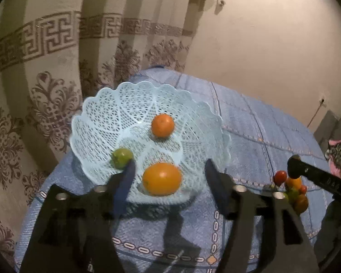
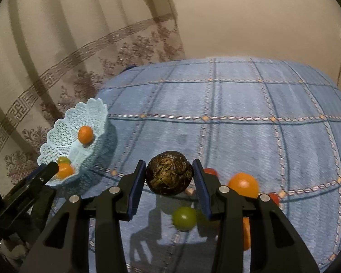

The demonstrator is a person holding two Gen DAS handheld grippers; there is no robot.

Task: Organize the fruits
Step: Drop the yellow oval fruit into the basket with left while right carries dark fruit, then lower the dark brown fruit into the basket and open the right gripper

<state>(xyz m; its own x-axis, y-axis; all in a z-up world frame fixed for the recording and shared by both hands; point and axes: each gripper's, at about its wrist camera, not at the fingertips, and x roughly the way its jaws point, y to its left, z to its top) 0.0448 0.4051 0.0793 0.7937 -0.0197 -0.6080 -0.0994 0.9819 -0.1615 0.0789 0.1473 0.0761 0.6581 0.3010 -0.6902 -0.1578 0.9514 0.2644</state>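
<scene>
Right fingers [image 2: 169,177] clamping dark fruit [image 2: 169,173], left fingers [image 1: 169,177] spread empty over basket [image 1: 97,104], open cloth [image 2: 238,125] beyond.

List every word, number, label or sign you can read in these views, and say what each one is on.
One marking only: pale embossed characters on the right gripper's black arm in the left wrist view, too blurred to read.
Basket, fruits, blue cloth, curtain and wall: no text. The curtain's band is a key pattern, not lettering.
</scene>
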